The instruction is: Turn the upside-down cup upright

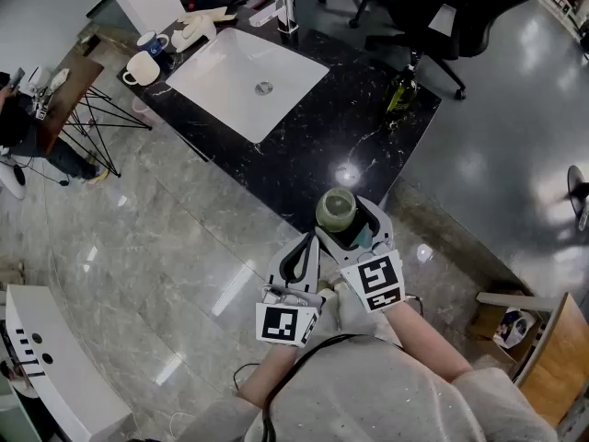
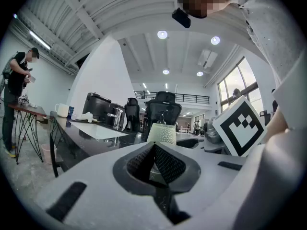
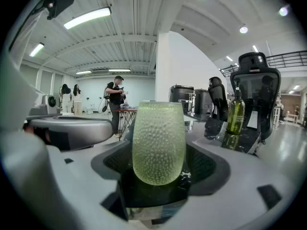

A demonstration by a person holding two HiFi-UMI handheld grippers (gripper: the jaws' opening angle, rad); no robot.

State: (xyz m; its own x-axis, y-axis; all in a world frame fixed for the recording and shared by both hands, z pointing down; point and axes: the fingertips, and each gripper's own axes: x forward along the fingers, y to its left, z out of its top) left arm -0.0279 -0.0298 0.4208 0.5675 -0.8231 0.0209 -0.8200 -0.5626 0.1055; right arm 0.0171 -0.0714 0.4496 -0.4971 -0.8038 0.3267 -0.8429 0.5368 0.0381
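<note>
A pale green, bumpy glass cup (image 1: 336,206) stands on the near corner of the black marble counter (image 1: 304,145). Whether its mouth faces up or down I cannot tell. My right gripper (image 1: 347,226) reaches around it; in the right gripper view the cup (image 3: 159,143) stands between the wide jaws of this gripper (image 3: 159,172), with a gap on each side. My left gripper (image 1: 310,241) hangs just left of it, off the counter's edge, jaws shut and empty. In the left gripper view the left gripper (image 2: 154,146) points level, and the cup (image 2: 162,133) shows just beyond its tips.
A white sink basin (image 1: 247,81) with a faucet (image 1: 282,7) is set in the counter's far end, mugs (image 1: 144,66) beside it. An olive oil bottle (image 1: 401,87) stands at the right edge. Office chairs (image 1: 433,12) are behind; a folding table (image 1: 69,86) stands left.
</note>
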